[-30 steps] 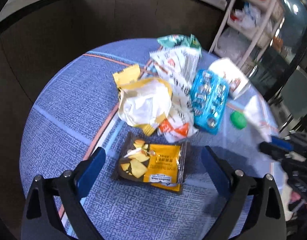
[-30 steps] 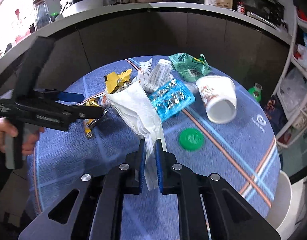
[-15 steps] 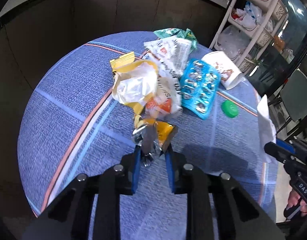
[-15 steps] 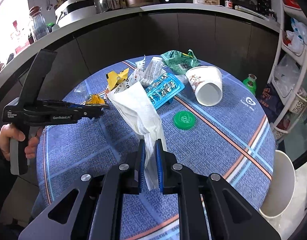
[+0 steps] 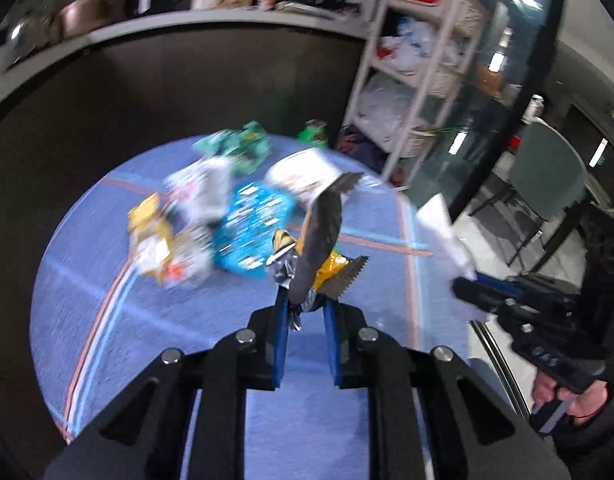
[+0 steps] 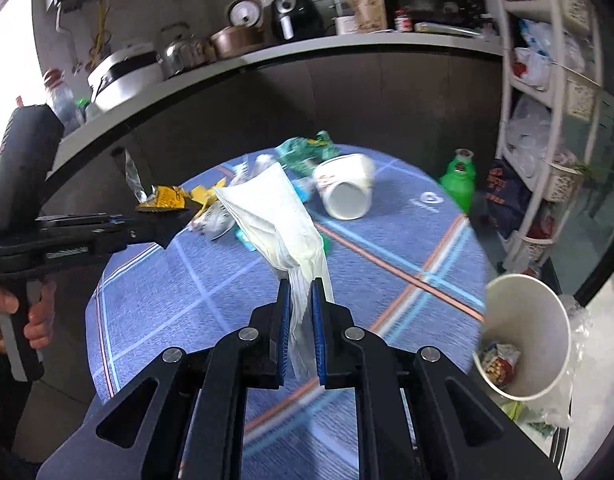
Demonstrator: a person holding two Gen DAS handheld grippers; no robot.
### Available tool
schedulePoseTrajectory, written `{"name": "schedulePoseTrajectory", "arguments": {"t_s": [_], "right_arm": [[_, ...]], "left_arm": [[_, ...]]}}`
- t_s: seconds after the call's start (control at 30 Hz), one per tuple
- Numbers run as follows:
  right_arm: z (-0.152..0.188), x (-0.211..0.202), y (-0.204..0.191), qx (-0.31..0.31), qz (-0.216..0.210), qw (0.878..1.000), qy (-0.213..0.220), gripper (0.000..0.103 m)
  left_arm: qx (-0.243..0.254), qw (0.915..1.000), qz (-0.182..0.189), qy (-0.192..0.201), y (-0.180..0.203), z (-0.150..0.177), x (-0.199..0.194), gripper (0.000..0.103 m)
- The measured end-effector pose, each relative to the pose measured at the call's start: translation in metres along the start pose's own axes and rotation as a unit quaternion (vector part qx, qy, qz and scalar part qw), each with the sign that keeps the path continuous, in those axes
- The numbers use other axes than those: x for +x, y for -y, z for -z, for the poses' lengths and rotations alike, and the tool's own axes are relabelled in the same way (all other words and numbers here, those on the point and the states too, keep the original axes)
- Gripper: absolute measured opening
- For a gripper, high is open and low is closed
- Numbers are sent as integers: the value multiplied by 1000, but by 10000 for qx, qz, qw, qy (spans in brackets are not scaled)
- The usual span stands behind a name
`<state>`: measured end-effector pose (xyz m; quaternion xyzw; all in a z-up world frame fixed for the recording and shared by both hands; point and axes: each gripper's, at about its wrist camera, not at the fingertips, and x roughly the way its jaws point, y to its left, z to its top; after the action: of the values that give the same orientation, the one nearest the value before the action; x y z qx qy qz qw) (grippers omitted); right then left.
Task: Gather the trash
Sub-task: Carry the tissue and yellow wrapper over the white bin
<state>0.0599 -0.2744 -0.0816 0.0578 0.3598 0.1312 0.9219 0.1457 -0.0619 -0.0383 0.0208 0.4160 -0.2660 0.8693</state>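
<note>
Two grippers, each with a catch, is what we find here. The left gripper (image 5: pixel 305 304) has just been closing, and its blue pads now pinch a yellow snack wrapper (image 5: pixel 323 248) with a foil lining, crumpled and lifted clear of the round table (image 5: pixel 147 320) with its blue checked cloth. The right gripper (image 6: pixel 301 292) is clamped on a white tissue (image 6: pixel 275 216), which stands up from the jaws and fans out above them.

Only the right wrist view shows us the white bin (image 6: pixel 523 332) beside the table's right edge, lined with clear plastic, with a few scraps lying in its bottom. That view also gives us the left gripper from the side, at the far left, with the wrapper sticking up from its tip, and a hand (image 6: pixel 35 320) on its grip. The left wrist view in turn shows the right gripper at its right edge, the tissue rising from it as a white smear.

The rest of the trash lies at the far side of the table: a white paper cup (image 6: pixel 347 192) on its side with its mouth toward us, a crumpled green packet (image 6: pixel 303 150) behind it, and a blue blister tray (image 5: pixel 251 224), which in the right view is mostly hidden behind the tissue. Left of the tray is a heap of yellow and white wrappers (image 5: pixel 167 240), too blurred for us to tell apart. A green bottle (image 6: pixel 459 176) appears beyond the table's right rim; whether it stands on the floor we cannot say. A white shelf rack (image 6: pixel 547 80) stands at the right.
</note>
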Motion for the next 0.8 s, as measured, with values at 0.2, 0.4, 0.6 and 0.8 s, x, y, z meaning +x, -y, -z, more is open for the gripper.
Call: {"name": "schedulePoseTrajectory", "arguments": {"t_s": [0.2,0.4,0.6,0.8], "right_arm": [[11,-23,42,376,342,9986,124,10],[23,-37,97,863,763,9932,140,10],[37,-36,141,1258,1044,9865,86,10],[49,-26,185,1619,1249,9789,-16,10]], "left_arm": [[478,9976,498,31,65,-20,10,17],[847,9923,901,-73,123,-34,41,17],[888,9869,1292,-368,157,-46,88,17],[1070,9813,1463,-653,187,-52,133,17]]}}
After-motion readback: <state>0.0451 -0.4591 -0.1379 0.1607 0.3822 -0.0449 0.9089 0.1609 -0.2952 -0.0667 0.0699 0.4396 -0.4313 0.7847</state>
